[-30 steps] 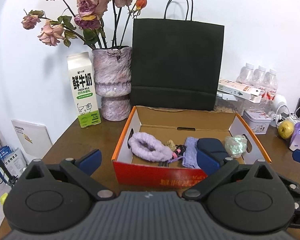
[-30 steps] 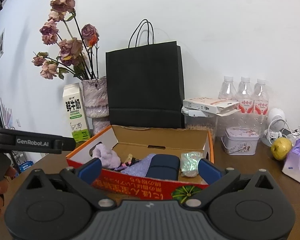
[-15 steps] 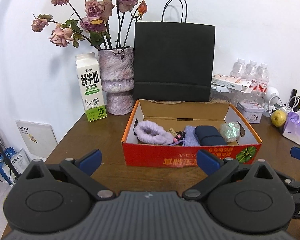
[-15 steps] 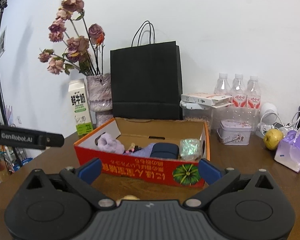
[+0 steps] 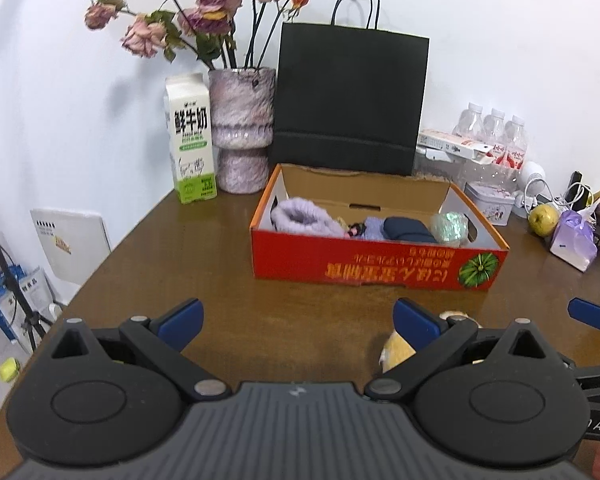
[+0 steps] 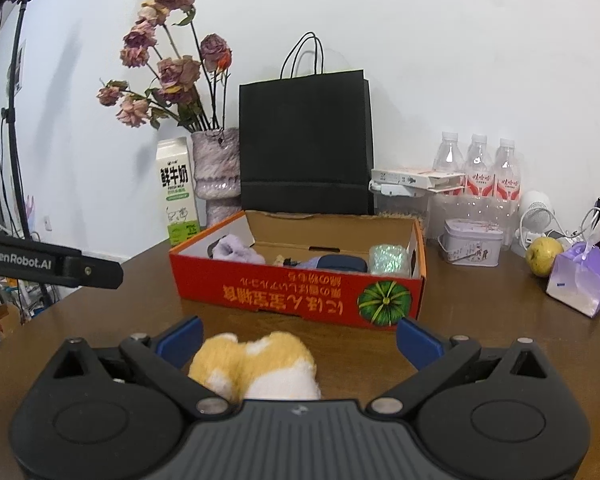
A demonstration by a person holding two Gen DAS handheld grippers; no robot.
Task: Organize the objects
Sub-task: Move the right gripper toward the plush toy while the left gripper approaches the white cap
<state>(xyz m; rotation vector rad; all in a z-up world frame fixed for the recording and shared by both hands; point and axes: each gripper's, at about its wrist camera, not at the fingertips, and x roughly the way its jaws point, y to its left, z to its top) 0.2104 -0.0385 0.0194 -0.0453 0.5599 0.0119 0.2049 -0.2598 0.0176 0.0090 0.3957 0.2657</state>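
An open red cardboard box (image 5: 376, 262) stands mid-table; it also shows in the right wrist view (image 6: 300, 294). It holds a lilac fluffy item (image 5: 302, 216), a navy case (image 5: 408, 230) and a shiny green ball (image 5: 450, 226). A yellow and white plush toy (image 6: 256, 364) lies on the table in front of the box, between the open jaws of my right gripper (image 6: 298, 338); the jaws do not touch it. My left gripper (image 5: 296, 318) is open and empty; the plush (image 5: 396, 352) shows just behind its right finger.
Behind the box stand a black paper bag (image 5: 348, 100), a vase of dried roses (image 5: 242, 128) and a milk carton (image 5: 190, 138). Water bottles (image 6: 478, 168), a tin (image 6: 470, 242), a yellowish fruit (image 6: 544, 256) and a purple pouch (image 6: 580, 278) sit at the right.
Both grippers have pulled back from the box toward the table's near side. The plush toy has come into view between the right gripper's jaws. Both stay open.
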